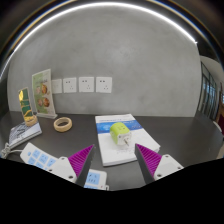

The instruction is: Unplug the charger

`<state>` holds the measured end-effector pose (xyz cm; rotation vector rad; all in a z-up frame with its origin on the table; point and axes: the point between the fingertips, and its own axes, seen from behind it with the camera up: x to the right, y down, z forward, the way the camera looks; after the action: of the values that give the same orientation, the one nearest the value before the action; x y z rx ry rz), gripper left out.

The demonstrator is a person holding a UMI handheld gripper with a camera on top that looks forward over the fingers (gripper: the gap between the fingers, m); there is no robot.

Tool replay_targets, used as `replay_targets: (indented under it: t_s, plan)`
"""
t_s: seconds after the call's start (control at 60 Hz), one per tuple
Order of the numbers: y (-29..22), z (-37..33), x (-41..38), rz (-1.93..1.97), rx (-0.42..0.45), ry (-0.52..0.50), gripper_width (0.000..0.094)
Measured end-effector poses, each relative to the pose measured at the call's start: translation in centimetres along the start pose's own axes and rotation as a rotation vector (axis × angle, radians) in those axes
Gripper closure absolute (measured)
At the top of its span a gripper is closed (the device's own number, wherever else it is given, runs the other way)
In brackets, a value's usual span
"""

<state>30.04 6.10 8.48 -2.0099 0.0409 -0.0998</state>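
hovering my gripper (114, 158) over the table (170, 130), i have its fingers spread apart with nothing pressed between them. the charger (119, 131), a green and white block, sits at twelve o'clock just ahead of the fingertips, on a white board (122, 140). i judge this the approach step. next i need to move forward, centre the block between the pads (80, 157), and close. wall sockets (86, 85) lie beyond, a tape roll (63, 124) at ten o'clock.

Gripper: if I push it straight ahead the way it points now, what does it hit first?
Most likely the green-and-white charger, which sits just ahead of the open gripper, roughly centred between its fingers. Depth is hard to judge, so contact may come sooner than it looks.
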Motion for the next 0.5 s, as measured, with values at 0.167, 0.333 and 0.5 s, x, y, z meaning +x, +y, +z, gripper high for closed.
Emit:
replay_targets:
  t_s: [0.167,0.333,0.5]
  plan:
    - [2.8,-8.2,-5.9,0.0,0.02,0.036,0.0116]
    - [7.2,-14.9,-11.7,-0.068,-0.011,0.067,0.012]
    - [9.1,-20.0,-13.2,-0.123,-0.011,0.093,0.0121]
